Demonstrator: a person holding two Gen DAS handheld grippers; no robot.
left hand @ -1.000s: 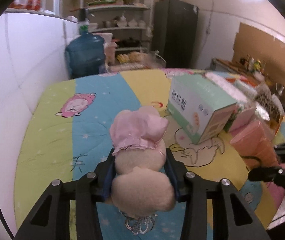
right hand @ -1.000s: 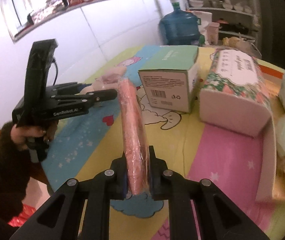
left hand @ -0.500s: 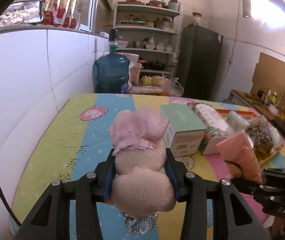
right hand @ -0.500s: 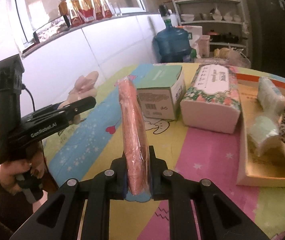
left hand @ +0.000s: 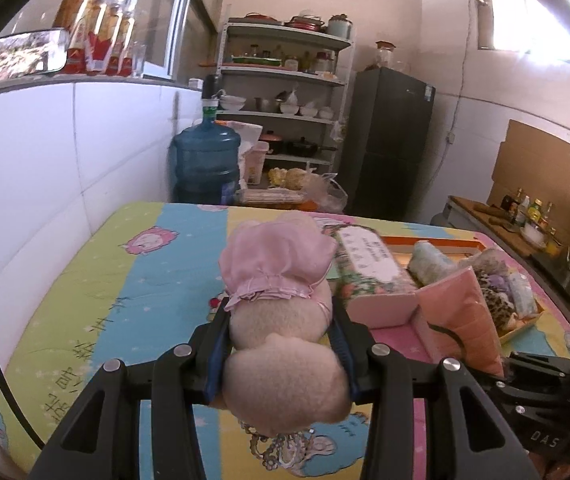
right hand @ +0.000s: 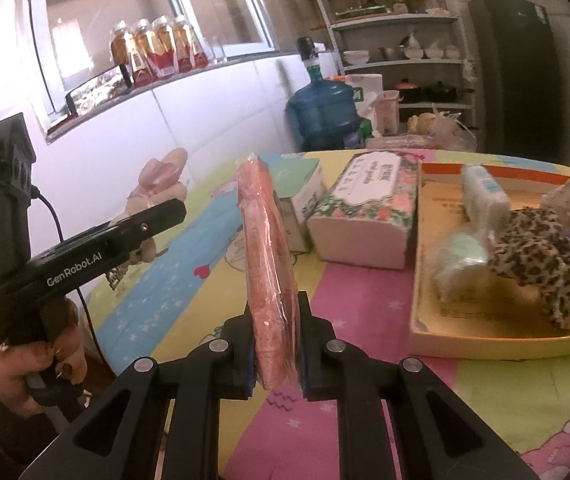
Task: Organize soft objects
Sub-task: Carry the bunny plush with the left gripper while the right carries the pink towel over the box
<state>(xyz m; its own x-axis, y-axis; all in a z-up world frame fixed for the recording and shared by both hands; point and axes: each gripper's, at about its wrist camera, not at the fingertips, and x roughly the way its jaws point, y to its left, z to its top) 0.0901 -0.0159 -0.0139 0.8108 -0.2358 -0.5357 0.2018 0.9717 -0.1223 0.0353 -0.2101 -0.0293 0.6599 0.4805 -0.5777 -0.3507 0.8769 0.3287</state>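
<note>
A cream plush toy (left hand: 285, 344) in a pink frilled dress is held clear of the tabletop. A thin salmon-pink pack (right hand: 271, 276), wrapped in clear film, is held on edge. A leopard-print plush (right hand: 541, 256) and small wrapped tissue packs (right hand: 483, 196) are laid in a shallow orange-rimmed box lid (right hand: 485, 340).

Left hand-held gripper (left hand: 281, 344) clamped; right hand-held gripper (right hand: 275, 340) clamped, tilted down.
</note>
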